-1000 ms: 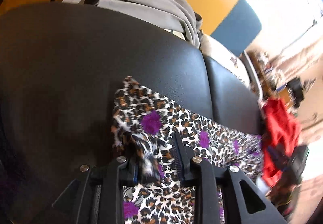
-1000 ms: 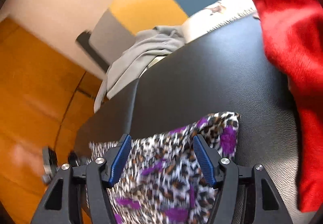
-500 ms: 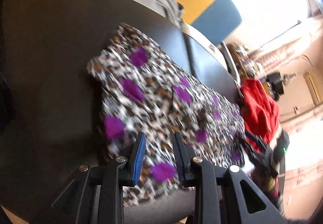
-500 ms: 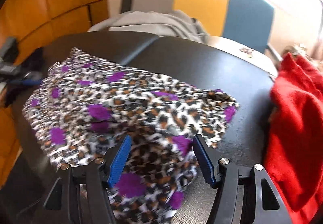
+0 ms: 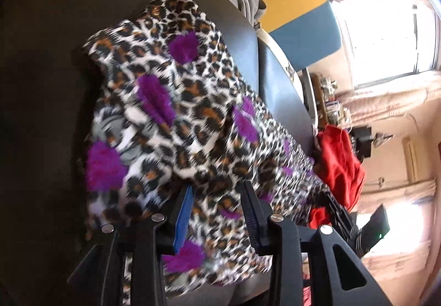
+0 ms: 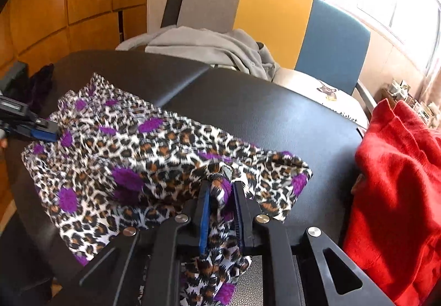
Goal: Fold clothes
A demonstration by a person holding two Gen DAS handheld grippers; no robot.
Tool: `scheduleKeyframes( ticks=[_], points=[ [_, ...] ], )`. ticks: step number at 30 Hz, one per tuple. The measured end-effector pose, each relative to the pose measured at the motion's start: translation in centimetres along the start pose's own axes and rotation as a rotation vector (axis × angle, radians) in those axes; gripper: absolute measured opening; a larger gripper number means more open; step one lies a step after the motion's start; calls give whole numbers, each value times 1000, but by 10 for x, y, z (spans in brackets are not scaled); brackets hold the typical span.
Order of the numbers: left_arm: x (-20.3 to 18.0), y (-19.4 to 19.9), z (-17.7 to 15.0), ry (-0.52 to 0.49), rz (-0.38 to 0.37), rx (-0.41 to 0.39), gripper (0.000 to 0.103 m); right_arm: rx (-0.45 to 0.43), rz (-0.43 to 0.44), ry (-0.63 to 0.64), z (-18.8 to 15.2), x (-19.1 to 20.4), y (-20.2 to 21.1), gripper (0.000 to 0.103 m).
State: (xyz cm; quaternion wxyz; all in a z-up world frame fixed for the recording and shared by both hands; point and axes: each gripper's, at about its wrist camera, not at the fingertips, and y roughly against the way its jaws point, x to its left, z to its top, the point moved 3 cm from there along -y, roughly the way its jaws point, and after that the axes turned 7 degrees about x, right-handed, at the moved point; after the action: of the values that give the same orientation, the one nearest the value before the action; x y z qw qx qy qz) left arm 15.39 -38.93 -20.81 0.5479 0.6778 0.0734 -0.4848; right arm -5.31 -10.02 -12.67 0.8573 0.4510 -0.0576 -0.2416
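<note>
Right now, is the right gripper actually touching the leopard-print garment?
Touching. The right wrist view shows the right gripper shut on a bunched fold of the leopard-print garment, with cloth pinched between both fingers and hanging below them.

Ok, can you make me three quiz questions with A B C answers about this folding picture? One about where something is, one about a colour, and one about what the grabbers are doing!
1. Where is the red cloth?
A. On the leopard cloth
B. On the right end of the black table
C. On the chair

2. What colour are the big blotches on the leopard cloth?
A. Purple
B. Green
C. Pink

3. What is the right gripper doing?
A. Hanging open over bare table
B. Pinching the grey garment
C. Pinching a fold of the leopard cloth

Answers:
1 B: it is heaped to the right of the leopard cloth, on the black table.
2 A: purple patches dot the print.
3 C: cloth is bunched between its nearly closed fingers, while the left gripper has its fingers apart.
</note>
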Motion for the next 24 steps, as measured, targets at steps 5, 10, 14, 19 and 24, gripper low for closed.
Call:
scheduleKeyframes(
  ticks=[5,10,14,19,24],
  points=[
    [-20,9,14,-47,-77,-83,2,-46,47,-59,11,-12,17,16],
    [-46,22,41,-111,-131,-162,2,-81,128,-199,21,-44,18,16],
    [-58,19,74,-112,-126,-192,2,-79,143,-332,29,-75,-5,12],
    [-55,-6,105,-86,-21,-174,16,-67,241,-340,28,-81,-13,15],
    [-48,-1,87,-97,0,-202,21,27,258,-101,5,-27,-2,53]
  ],
)
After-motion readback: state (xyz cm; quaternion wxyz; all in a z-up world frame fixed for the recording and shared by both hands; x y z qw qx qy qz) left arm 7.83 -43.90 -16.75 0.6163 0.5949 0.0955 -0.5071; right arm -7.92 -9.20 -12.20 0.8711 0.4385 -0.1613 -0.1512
